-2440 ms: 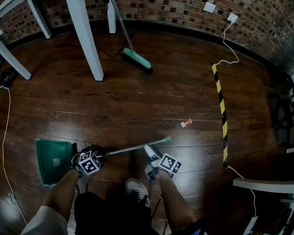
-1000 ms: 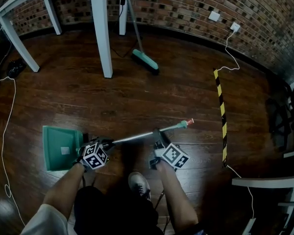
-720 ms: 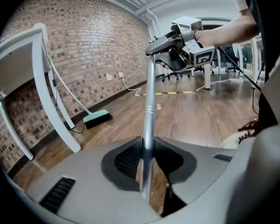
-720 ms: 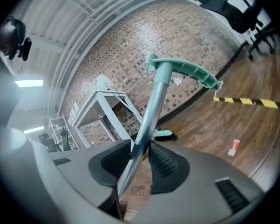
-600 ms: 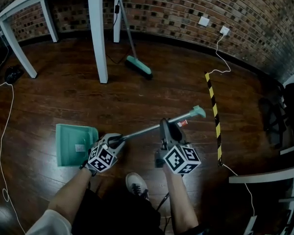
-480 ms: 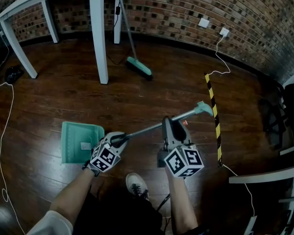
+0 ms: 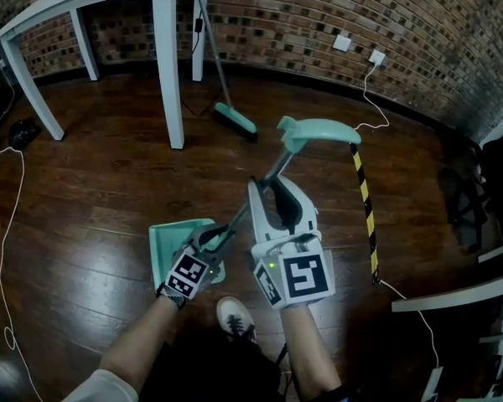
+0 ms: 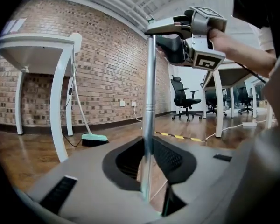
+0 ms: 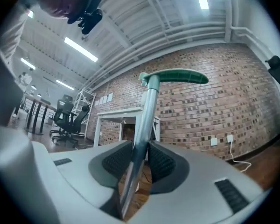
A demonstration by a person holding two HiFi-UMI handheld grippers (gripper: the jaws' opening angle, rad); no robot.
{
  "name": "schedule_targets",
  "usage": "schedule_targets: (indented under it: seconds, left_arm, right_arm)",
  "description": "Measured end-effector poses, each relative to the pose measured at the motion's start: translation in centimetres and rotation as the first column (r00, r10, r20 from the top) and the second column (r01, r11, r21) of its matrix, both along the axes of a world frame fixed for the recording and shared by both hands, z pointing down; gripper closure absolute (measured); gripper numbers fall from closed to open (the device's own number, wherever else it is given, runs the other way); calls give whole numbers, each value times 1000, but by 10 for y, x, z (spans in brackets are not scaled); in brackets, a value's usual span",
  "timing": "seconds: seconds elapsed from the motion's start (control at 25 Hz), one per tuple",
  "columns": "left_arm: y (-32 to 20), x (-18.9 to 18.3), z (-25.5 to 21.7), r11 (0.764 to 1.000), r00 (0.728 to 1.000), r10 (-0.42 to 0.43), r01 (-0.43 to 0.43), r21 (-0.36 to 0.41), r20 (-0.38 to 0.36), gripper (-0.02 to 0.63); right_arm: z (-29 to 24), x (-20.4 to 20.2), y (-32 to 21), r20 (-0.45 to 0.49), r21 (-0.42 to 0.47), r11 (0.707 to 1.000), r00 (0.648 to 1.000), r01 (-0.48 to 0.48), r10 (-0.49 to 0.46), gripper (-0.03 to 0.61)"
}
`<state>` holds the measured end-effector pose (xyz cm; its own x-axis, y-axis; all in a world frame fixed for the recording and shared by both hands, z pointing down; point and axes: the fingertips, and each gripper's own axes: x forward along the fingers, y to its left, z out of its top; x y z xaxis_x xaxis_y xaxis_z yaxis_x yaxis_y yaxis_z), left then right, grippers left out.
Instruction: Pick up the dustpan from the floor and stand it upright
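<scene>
Lifted since the frame half a second earlier, dustpan (image 7: 172, 249) is held steeply tilted, wide end down near shoe (image 7: 235, 316), its pole (image 7: 277, 164) clamped low by left gripper (image 7: 214, 239) and higher by right gripper (image 7: 268, 193), both jaw pairs just closed further, narrowly apart on it.

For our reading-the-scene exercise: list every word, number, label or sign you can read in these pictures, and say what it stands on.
No readable text anywhere.
Left marker cube: black-and-white square pattern only, no letters.
Right marker cube: the same, no letters.
White sheets on the brick wall: too small and blurred to read.
</scene>
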<state>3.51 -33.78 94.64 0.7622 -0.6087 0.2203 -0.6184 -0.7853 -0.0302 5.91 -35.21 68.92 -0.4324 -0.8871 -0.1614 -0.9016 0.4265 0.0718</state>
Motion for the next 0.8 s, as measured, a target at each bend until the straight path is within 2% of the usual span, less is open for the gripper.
schedule_targets:
  seconds: [0.12,0.28,0.4,0.56,0.68,0.8]
  left_arm:
    - [0,-1,-3,1000,999,11,-12,-20,-46,511]
    - [3,-11,-6,1000,998,10,-12,-26,-63,511]
    - [2,-17,-10,1000,998,-6,4,-26,-69,511]
    - [1,-17,-11,1000,999,-21,20,-23,-39,514]
    - [3,-11,-8,998,999,-51,51,-28,-19,518]
    - [4,-13,-10,998,996,-69,69,0,62,514]
  right_arm:
    - [-6,-21,5,-37,21,999,999,31,-30,499]
    - [-7,-48,16,-69,-12,998,996,60,-61,502]
    - [-9,-59,20,-76,-4,998,995,60,-60,502]
    - [-8,-56,18,-67,-16,999,997,30,-31,497]
    - [-4,-48,19,-64,-34,998,996,53,-55,494]
    - [-1,-48,24,-90,-41,996,992,81,-84,485]
